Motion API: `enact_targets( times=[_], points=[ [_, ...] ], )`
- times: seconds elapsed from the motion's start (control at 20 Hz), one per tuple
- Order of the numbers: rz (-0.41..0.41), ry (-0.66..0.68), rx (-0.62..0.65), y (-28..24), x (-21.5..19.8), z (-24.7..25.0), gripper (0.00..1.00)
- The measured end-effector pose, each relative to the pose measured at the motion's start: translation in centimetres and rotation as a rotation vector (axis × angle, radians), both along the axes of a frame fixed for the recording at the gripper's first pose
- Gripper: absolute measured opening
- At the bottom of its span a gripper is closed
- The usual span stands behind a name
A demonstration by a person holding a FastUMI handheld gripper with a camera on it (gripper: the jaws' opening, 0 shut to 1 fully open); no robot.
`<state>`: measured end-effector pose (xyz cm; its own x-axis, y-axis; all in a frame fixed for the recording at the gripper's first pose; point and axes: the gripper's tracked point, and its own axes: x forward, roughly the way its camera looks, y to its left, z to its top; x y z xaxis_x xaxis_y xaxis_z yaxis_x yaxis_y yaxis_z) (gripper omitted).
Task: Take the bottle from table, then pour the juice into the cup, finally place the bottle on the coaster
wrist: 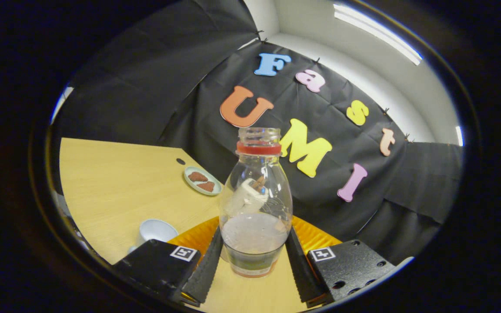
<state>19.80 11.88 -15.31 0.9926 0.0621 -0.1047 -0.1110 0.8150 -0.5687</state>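
Wooden table (115, 182) carries a white cup (155, 231), an orange coaster (196, 237) and a plate (202, 181) (two brown pieces on it).

glossy clear plastic bottle (255, 204); smooth matt wood-grain table (120, 187); glossy ceramic-looking cup (155, 231); shiny ribbed coaster (196, 237).

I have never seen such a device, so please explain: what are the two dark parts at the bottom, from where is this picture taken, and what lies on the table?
The picture comes from a camera riding on a hand-held gripper, looking forward along its two jaws; those are the dark parts at the bottom. A person carries it; there is no robot arm. The jaws stand on either side of a clear bottle with its cap off and appear to press on it. Behind the bottle lies an orange coaster on the wooden table. A white cup stands beside the left jaw, and farther away is a small plate with two brown pieces.
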Motion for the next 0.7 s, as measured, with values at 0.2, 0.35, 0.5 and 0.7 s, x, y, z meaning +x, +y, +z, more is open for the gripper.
enact_targets(
  times=[0.2,0.35,0.5,0.7],
  points=[
    [-0.010,-0.018,0.115,-0.5,0.4,1.0,0.79],
    [-0.024,-0.019,0.288,-1.6,0.6,1.9,0.79],
    [-0.060,-0.023,0.374,-3.4,0.8,2.6,0.79],
    [-0.077,-0.016,0.446,-4.8,1.7,2.9,0.79]
  ],
)
